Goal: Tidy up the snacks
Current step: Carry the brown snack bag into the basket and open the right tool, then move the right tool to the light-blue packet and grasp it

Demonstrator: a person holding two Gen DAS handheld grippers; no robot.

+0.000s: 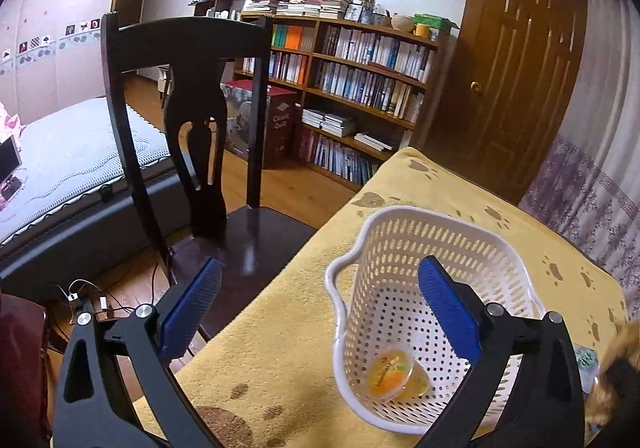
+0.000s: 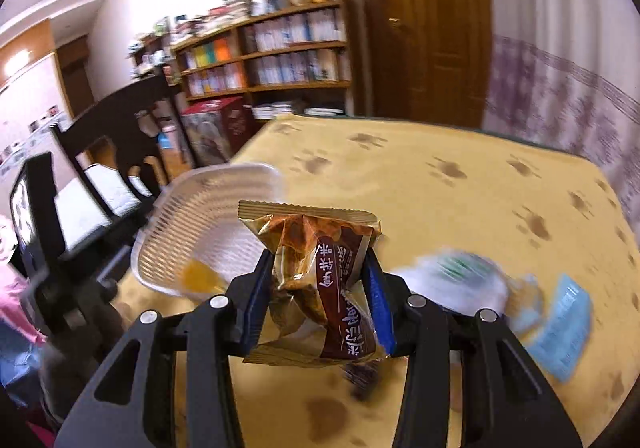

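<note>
A white perforated basket (image 1: 440,240) stands on the yellow paw-print tablecloth (image 1: 288,348), with an orange jelly cup (image 1: 396,374) lying on its floor. My left gripper (image 1: 320,308) hangs open above the table's left edge, its right finger over the basket and nothing between the blue pads. In the right wrist view, my right gripper (image 2: 316,284) is shut on a brown and gold snack packet (image 2: 320,280), held above the table just right of the basket (image 2: 208,224). The jelly cup (image 2: 198,278) shows as an orange blur inside.
Loose snacks lie on the cloth at the right: a white and green packet (image 2: 456,280) and a blue packet (image 2: 560,332). A dark wooden chair (image 1: 192,135) stands against the table's left side. A bookcase (image 1: 360,87), a bed (image 1: 60,167) and a door (image 1: 516,67) are beyond.
</note>
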